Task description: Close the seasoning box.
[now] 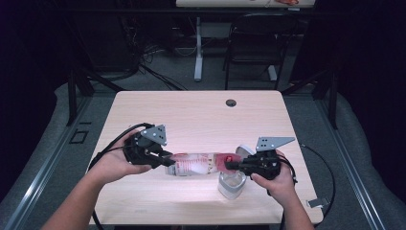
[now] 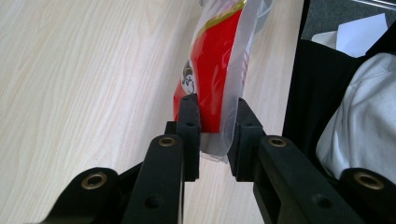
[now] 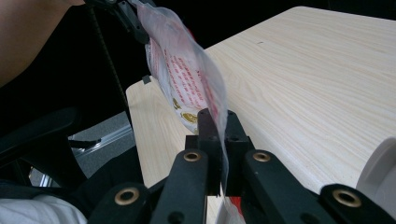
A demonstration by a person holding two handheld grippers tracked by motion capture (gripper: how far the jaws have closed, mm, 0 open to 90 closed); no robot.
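A clear plastic packet (image 1: 196,164) with red print hangs stretched lengthwise between my two grippers, just above the front of the wooden table (image 1: 191,115). My left gripper (image 1: 165,162) is shut on its left end; in the left gripper view the jaws (image 2: 215,105) pinch the sealed bottom of the puffy red packet (image 2: 215,70). On the packet's other end my right gripper (image 1: 230,165) is shut. Its pads (image 3: 218,116) clamp the thin film edge, and the packet (image 3: 187,74) runs up and away toward the other gripper. Below the right gripper stands a translucent cup (image 1: 232,184).
The cup (image 3: 380,172) sits close by at the right edge of the right gripper view. A cable grommet (image 1: 231,102) is set in the table's far side. Beyond the table stand a black chair (image 1: 253,43) and a desk leg (image 1: 198,48). Cables trail from both grippers.
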